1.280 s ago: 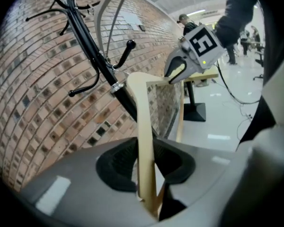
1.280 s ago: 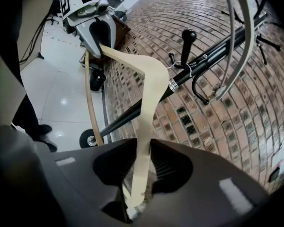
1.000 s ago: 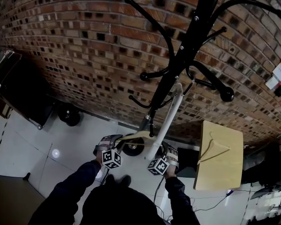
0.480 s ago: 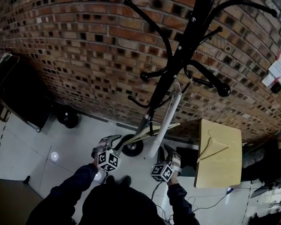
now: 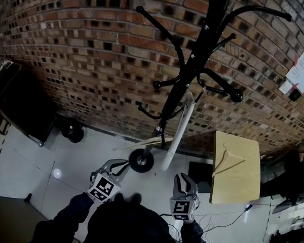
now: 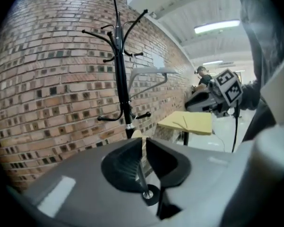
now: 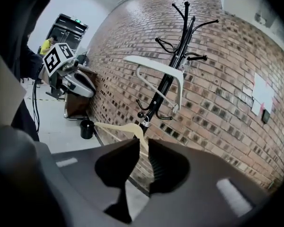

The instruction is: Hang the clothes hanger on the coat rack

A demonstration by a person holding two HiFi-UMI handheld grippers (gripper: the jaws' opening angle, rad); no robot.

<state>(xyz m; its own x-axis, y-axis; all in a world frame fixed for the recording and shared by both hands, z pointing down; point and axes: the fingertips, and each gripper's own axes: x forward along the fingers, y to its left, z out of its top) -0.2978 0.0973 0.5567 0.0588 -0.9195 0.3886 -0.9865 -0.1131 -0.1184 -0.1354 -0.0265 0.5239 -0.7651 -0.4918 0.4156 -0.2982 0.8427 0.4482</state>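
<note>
Both hand-held grippers (image 5: 119, 166) (image 5: 185, 180) hover clear of the hanger (image 5: 142, 144), empty jaws just closing.

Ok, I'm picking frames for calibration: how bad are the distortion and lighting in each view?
Head view: the brick wall bows strongly, coat rack sharp but dark against it. Left gripper view: black vignette at the corners, ceiling light blown out. Right gripper view: wall bulges likewise, wooden hanger in focus.

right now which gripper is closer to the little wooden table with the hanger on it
Right. The right gripper hangs just left of the wooden table in the head view; the left gripper is farther left, past the coat rack's base.
</note>
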